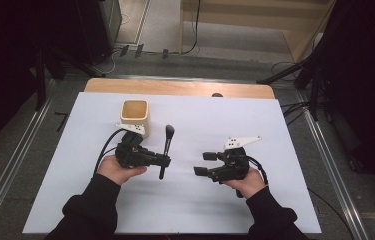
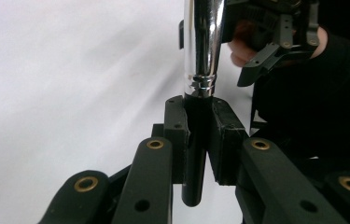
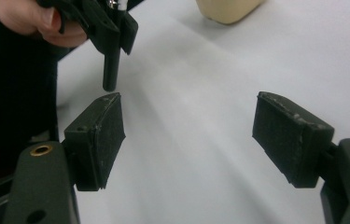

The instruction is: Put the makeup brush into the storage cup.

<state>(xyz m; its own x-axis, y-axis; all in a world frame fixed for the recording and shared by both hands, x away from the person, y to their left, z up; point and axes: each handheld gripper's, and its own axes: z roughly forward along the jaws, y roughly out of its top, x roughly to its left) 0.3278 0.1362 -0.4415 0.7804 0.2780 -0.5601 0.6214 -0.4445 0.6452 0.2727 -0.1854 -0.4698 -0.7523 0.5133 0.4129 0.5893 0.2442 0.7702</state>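
Brush: a makeup brush [image 1: 165, 150] with a black handle, a shiny metal ferrule and a dark head, held off the white counter [image 1: 185, 200], left of the middle, and lying roughly front to back in the high view with its head toward the far side.
Brush up close: in the left gripper view the chrome ferrule [image 2: 203, 42] rises above the jaws and the black handle end hangs below them.
Left gripper: the left gripper [image 1: 164, 160] is clamped on the brush handle, a pad pressed against each side of it.
Left hand: the left hand [image 1: 117, 170] holds that gripper from the near left, a black sleeve behind it.
Right gripper: the right gripper [image 1: 202, 164] has its jaws spread wide with nothing between them, pointing left toward the brush but apart from it.
Right gripper pads: both pads [image 3: 105, 135] look worn and scuffed.
Cup: a cream, square-mouthed cup [image 1: 135, 117] stands upright on the counter, just beyond the left gripper.
Counter: a white sheet covers it, with a wooden edge at the far side.
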